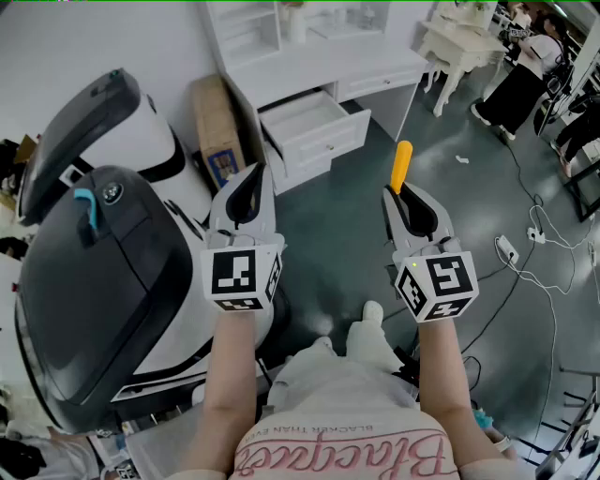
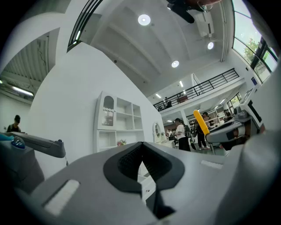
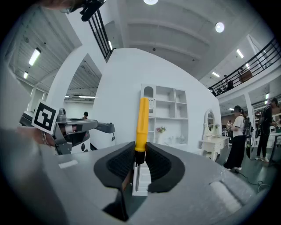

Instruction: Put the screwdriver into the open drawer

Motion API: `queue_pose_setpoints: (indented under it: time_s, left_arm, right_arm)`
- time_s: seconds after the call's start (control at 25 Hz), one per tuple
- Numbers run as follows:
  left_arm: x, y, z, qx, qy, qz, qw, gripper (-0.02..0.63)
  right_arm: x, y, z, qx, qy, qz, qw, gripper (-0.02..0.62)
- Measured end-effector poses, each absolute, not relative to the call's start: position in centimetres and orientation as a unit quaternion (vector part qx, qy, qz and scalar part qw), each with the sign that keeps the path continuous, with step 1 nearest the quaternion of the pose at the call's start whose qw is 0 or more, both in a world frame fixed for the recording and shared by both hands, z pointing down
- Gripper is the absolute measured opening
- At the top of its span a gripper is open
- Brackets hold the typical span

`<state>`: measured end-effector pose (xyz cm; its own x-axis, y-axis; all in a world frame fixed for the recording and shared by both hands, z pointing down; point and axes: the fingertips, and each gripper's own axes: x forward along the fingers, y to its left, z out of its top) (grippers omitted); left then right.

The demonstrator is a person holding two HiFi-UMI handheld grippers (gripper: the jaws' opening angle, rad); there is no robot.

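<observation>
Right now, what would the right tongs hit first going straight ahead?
Its screwdriver would likely reach the white desk near the open drawer first; depth is unclear.

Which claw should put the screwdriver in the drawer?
Right. The right claw grips the screwdriver, while the left claw is shut and empty. The open drawer lies ahead of both.

This is a big indoor hall, set up as a test lab with mock home furniture. In the upper middle of the head view a white desk (image 1: pixel 323 67) with an open drawer (image 1: pixel 314 129) stands under shelves (image 1: pixel 246 23), with a dressing table (image 1: pixel 457 45) to its right. Cables (image 1: pixel 548 234) and a power strip (image 1: pixel 507 248) trail over the dark floor (image 1: pixel 347 225) at right. A bulky white-and-black machine (image 1: pixel 94 281) fills the left. The left gripper view shows a high ceiling (image 2: pixel 131 44) with spotlights (image 2: pixel 144 19), a railed gallery (image 2: pixel 206 85) and people (image 2: pixel 181 132) standing.
</observation>
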<state>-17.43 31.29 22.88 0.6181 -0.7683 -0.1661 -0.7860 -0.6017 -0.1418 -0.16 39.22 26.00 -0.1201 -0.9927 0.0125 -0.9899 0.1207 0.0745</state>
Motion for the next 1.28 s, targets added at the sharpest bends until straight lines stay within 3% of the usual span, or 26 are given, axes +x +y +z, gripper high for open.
queue_pose_setpoints:
  time_s: [0.64,1.28]
  left_arm:
    - [-16.4,27.9,23.2,-0.887,0.449,0.043,0.095,0.012]
    - [-10.9,16.6,23.0,-0.878,0.468,0.03,0.096,0.012]
  right_arm:
    - [1.2,35.5,25.9,0.644,-0.765,-0.016,0.018,0.078]
    - [7.2,23.4,25.8,0.63,-0.777,-0.005,0.012,0.078]
